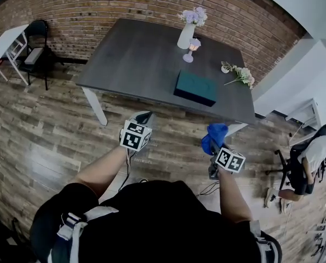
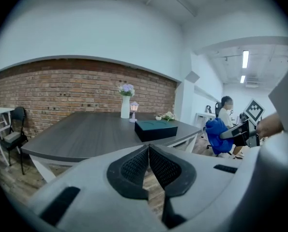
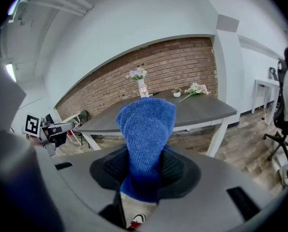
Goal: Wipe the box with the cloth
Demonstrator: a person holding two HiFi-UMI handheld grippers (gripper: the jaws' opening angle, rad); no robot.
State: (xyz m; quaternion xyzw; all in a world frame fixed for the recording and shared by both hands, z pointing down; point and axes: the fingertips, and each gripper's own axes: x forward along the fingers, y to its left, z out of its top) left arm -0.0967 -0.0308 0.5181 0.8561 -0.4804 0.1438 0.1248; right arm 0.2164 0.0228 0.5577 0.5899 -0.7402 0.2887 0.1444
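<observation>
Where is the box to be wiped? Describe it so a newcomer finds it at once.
Start at the big dark grey table in front of the brick wall. Near its edge closest to the person, toward the right, lies the box, flat and rectangular. It is the only dark teal thing there; the white vase, small lamp and loose flower sprig behind it are all pale.

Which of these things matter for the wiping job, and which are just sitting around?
For the job: blue cloth, held in the right gripper; teal box on the table.
Just lying about: white vase of flowers, small lamp, loose flower sprig, black chair.
</observation>
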